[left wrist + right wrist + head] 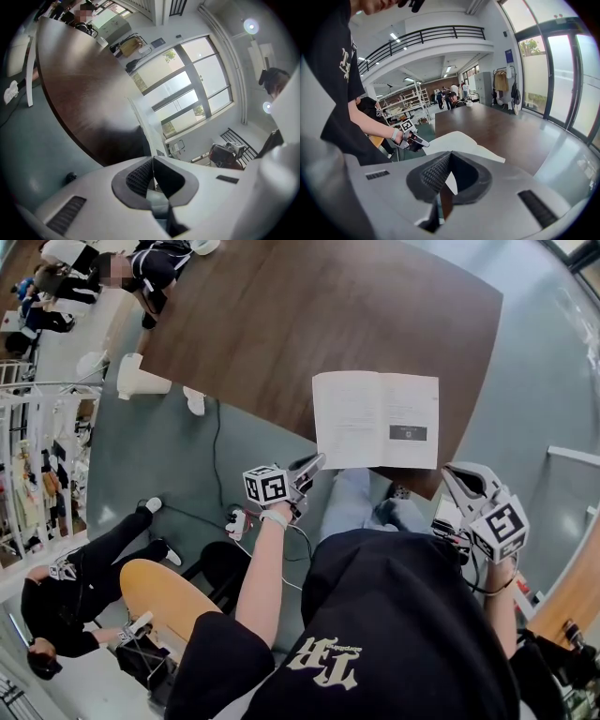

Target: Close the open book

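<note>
- The open book (375, 418) lies flat, pages up, on the near corner of the table (309, 315). I judge the closing is not yet begun.
- The left gripper (317, 462) has its jaws together and holds nothing. Its tip is at the book's near left corner, but I cannot tell if it touches.
- The right gripper (452, 472) is also closed and empty, beside the near right corner.
- The next move probably calls for a tip to go under one half and fold it over.

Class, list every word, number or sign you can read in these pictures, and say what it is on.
Open book pages: print too small to read.
Black label on its right page: blurred, unreadable.
Black T-shirt: large pale letters, upside down, unclear.
Left marker cube, right marker cube: square patterns, no words.
</note>
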The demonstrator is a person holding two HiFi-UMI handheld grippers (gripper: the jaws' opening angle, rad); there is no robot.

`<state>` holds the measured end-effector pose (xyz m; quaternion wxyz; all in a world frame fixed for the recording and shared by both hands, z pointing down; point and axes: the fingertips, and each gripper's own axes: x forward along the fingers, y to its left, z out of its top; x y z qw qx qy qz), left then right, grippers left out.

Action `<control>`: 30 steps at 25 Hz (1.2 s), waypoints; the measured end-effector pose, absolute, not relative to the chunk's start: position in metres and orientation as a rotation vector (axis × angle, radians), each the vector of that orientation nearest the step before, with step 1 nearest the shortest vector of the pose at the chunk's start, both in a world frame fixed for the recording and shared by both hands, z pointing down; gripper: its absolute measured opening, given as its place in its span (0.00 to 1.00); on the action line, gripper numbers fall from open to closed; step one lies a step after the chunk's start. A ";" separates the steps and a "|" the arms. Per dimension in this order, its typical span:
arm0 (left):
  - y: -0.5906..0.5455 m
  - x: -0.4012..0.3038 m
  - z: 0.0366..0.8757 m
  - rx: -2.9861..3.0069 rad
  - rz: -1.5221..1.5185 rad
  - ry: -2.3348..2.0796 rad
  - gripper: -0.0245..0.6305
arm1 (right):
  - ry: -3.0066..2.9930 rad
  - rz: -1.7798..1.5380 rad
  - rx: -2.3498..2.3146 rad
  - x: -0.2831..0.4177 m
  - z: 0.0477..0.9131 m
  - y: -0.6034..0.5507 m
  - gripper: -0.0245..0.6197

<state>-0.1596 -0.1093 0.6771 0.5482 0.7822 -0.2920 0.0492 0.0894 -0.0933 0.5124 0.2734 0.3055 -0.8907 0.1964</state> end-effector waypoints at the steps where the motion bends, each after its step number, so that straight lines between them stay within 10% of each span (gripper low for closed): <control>1: -0.109 -0.159 0.676 1.850 0.110 -0.690 0.06 | -2.404 0.524 0.824 0.089 0.511 -0.093 0.02; 30: -0.107 -0.150 0.658 1.802 0.048 -0.719 0.06 | -2.568 0.594 0.846 0.106 0.522 -0.087 0.02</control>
